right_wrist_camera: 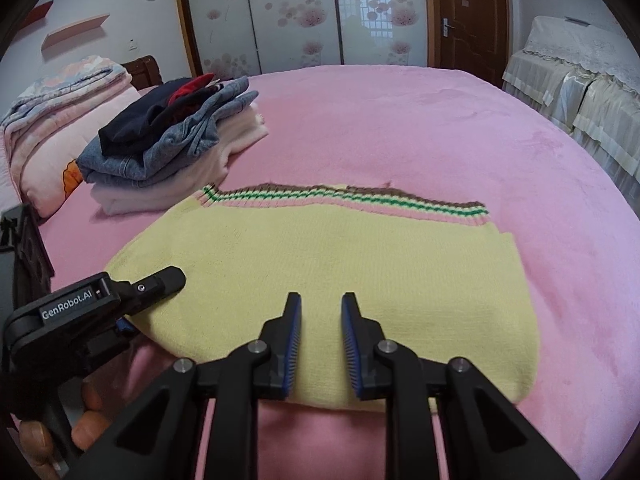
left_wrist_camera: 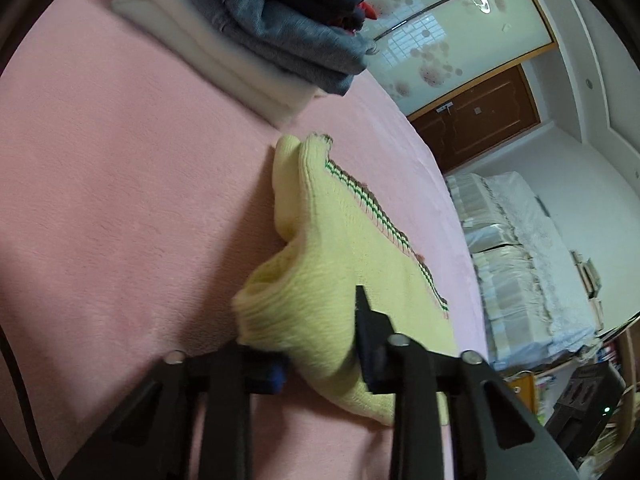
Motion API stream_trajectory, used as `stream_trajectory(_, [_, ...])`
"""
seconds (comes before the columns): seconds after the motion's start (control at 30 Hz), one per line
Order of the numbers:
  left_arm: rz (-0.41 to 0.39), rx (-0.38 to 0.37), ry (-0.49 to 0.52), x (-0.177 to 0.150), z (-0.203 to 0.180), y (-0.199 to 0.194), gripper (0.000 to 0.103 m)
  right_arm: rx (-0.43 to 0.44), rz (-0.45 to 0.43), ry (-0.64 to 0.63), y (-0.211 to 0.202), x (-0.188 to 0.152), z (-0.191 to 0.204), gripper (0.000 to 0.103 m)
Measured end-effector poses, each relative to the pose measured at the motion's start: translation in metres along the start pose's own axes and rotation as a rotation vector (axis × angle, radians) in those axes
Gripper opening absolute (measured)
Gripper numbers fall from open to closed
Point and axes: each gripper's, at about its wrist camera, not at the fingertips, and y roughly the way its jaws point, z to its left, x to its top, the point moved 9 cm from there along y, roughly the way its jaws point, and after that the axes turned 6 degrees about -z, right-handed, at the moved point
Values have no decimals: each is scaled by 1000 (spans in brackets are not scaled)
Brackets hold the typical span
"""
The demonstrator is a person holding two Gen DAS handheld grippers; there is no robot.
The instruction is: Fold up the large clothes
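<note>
A pale yellow knit sweater [right_wrist_camera: 328, 264] with a green, pink and brown striped hem lies folded on the pink bed [right_wrist_camera: 440, 128]. It also shows in the left wrist view [left_wrist_camera: 328, 264]. My left gripper [left_wrist_camera: 320, 344] is shut on the sweater's left edge, one finger on top and the other hidden under the cloth. It also shows in the right wrist view [right_wrist_camera: 132, 300] at the sweater's near left corner. My right gripper [right_wrist_camera: 320, 320] is open and empty, hovering over the sweater's near edge.
A stack of folded clothes [right_wrist_camera: 172, 136], white, grey-blue and dark, sits on the bed at the back left, also in the left wrist view [left_wrist_camera: 260, 28]. Folded quilts [right_wrist_camera: 60, 112] lie further left. A dark nightstand [right_wrist_camera: 24, 248] and a covered sofa [right_wrist_camera: 580, 92] flank the bed.
</note>
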Motion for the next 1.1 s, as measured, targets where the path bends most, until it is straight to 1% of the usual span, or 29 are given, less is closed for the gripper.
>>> stream_trajectory(0.03, [-12, 17, 24, 1, -4, -2, 18, 3, 8, -5, 3, -3, 2, 10])
stream_trajectory(0.07, [-23, 27, 43, 2, -8, -5, 17, 3, 24, -22, 9, -10, 5, 8])
stream_trajectory(0.17, [-68, 76, 157, 2, -31, -12, 15, 1, 64, -47, 21, -25, 8, 7])
stream_trajectory(0.23, [-100, 94, 250, 1, -50, -17, 15, 16, 65, -24, 22, -27, 7, 7])
stream_trajectory(0.3, [-117, 93, 346, -2, -76, -19, 15, 53, 74, 23, 23, -27, 2, 7])
stream_trajectory(0.43, [-113, 59, 524, -13, -124, -19, 15, 145, 92, 126, 26, -31, -8, 7])
stream_trajectory(0.47, [-104, 51, 588, -20, -140, -16, 15, 177, 98, 164, 27, -31, -12, 7])
stream_trajectory(0.53, [-89, 45, 672, -30, -159, -14, 15, 229, 111, 228, 28, -32, -16, 7])
stream_trajectory(0.6, [-67, 45, 751, -41, -178, -6, 15, 289, 135, 291, 27, -33, -23, 7])
stream_trajectory(0.67, [-46, 49, 820, -52, -195, 3, 15, 356, 161, 370, 16, -33, -34, 7])
stream_trajectory(0.7, [-34, 49, 839, -57, -202, 7, 15, 368, 161, 393, 9, -33, -40, 7])
stream_trajectory(0.73, [-14, 51, 869, -66, -211, 15, 15, 361, 151, 409, 0, -33, -51, 8])
stream_trajectory(0.8, [6, 51, 898, -80, -223, 23, 15, 311, 118, 413, -20, -34, -76, 8])
stream_trajectory(0.9, [44, 42, 949, -105, -236, 31, 15, 214, 73, 433, -50, -42, -120, 8])
stream_trajectory(0.93, [54, 39, 966, -119, -233, 35, 15, 196, 71, 437, -54, -44, -128, 8])
stream_trajectory(1.0, [101, 52, 1015, -143, -235, 49, 15, 146, 76, 447, -63, -54, -149, 8])
stream_trajectory(1.07, [137, 95, 1070, -165, -232, 62, 15, 106, 99, 454, -62, -64, -161, 8])
stream_trajectory(1.1, [138, 111, 1095, -171, -231, 66, 15, 98, 113, 463, -61, -70, -164, 8])
